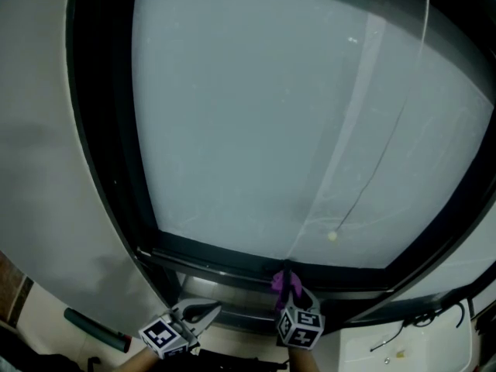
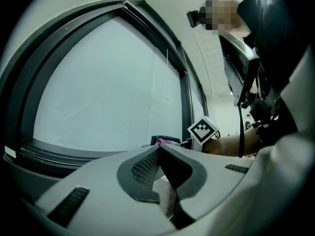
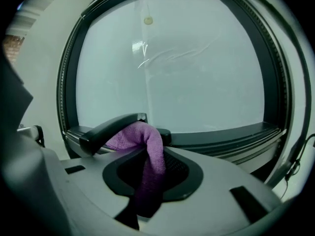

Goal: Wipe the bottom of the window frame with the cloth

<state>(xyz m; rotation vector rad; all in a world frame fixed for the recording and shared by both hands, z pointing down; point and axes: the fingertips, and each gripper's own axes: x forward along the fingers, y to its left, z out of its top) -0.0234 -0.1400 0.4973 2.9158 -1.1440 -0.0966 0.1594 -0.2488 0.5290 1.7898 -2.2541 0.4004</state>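
**Cloth in your right jaws, at the bottom rail of the frame**

At the far left, low down, a dark rod (image 1: 96,329) lies on the pale surface beside the window. Your left gripper (image 1: 211,311) is just right of it, below the window frame (image 1: 225,253). Its jaws are closed tip to tip with nothing between them, and they point toward the lower rail.

Your right gripper (image 1: 285,284) is near the left one, under the middle of the pane. Its jaws are clamped on the purple cloth (image 1: 279,282). In the right gripper view the cloth (image 3: 148,145) bulges over the jaw tips and hangs down between them. It sits right at the frame's bottom rail (image 3: 231,134), but you cannot tell how hard it presses.

A thin cord with a small bead (image 1: 332,236) hangs against the glass further right. At the far right, a black cable (image 1: 425,317) lies on the white ledge.
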